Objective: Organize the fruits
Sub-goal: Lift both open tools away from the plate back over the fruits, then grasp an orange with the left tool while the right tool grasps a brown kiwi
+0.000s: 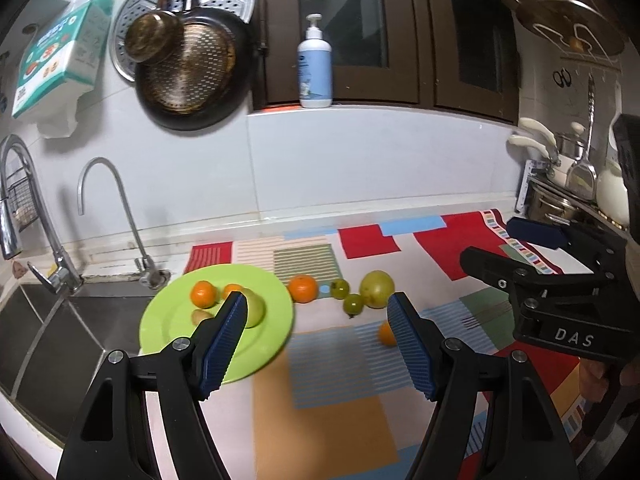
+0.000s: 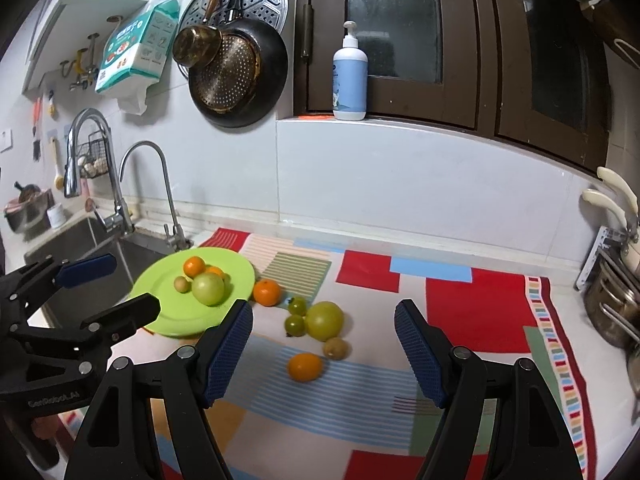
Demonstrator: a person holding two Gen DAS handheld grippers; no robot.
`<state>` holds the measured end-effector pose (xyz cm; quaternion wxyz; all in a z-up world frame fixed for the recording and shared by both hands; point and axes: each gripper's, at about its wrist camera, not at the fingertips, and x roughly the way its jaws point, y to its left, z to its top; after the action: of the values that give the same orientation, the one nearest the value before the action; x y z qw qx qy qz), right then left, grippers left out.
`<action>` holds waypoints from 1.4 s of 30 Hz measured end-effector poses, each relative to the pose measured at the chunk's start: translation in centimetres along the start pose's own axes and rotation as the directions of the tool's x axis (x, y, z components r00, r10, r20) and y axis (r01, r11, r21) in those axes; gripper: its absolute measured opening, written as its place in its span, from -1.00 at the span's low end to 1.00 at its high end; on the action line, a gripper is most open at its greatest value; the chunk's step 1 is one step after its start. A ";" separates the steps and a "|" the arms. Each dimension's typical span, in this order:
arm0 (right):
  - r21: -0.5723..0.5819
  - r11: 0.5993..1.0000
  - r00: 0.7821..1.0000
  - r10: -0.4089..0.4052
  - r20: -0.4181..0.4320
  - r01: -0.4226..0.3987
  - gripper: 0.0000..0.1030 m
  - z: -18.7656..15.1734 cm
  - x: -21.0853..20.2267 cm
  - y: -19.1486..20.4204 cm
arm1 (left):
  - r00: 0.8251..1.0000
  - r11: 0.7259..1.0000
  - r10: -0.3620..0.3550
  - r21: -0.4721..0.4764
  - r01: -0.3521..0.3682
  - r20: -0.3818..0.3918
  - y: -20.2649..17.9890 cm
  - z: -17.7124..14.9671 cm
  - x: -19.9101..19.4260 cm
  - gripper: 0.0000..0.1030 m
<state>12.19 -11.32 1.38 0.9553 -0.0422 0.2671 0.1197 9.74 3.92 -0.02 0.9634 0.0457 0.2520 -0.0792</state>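
We hold the left gripper and right gripper with jaws apart and empty (nothing between the pads). Beyond them six fruits lie loose on the table's patterned mat; farther left, the green plate carries four more beside the sink.

The table carries a patchwork cloth beside the sink. On the cloth sit a green plate of fruit and loose oranges, green fruits and a kiwi.

Green plate holding fruit, loose fruits on patterned mat
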 end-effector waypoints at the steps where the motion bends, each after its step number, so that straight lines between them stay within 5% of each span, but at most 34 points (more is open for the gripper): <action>1: -0.005 1.000 1.000 0.005 -0.006 -0.005 0.44 -0.1 0.2 -0.4 | 1.000 1.000 0.000 0.009 0.000 -0.002 -0.5 -0.1 0.3 0.40; 18: -0.158 0.977 0.984 0.120 -0.135 -0.141 0.22 -1.7 6.1 -4.1 | 0.995 0.994 -0.042 0.096 0.051 -0.091 -5.5 -1.3 6.3 0.31; 42: -0.172 0.925 0.903 0.267 -0.337 -0.338 -0.12 -5.2 15.3 -4.8 | 0.944 0.985 -0.146 0.042 0.166 -0.296 -6.5 -3.7 14.8 -0.09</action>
<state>23.50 -13.57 -10.95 0.8603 -0.1266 0.4005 0.2888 19.59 -3.91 -10.87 0.9042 0.0686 0.3916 -0.1558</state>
